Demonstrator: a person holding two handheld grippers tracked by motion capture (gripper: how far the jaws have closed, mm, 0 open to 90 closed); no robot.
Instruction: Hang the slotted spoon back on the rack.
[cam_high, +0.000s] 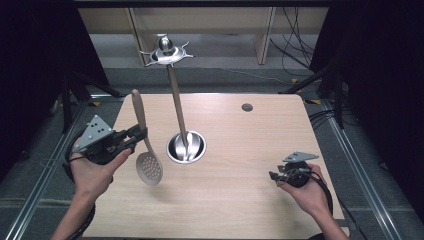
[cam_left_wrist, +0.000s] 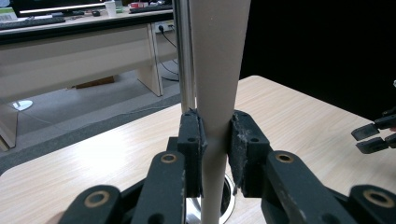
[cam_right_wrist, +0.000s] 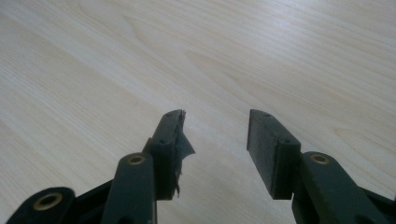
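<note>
While the left gripper (cam_high: 134, 137) sits at mid-left of the high view, its jaws clamp the wooden handle of a slotted spoon (cam_high: 148, 168) — perforated head hanging low over the table (cam_high: 240, 150), just left of the rack base (cam_high: 186, 148). Right gripper (cam_high: 274, 176), lower right — jaws apart, nothing between them.

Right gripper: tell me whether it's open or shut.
Open. In its own view the right gripper shows a wide gap between its jaws, with bare table and nothing else between them.
</note>
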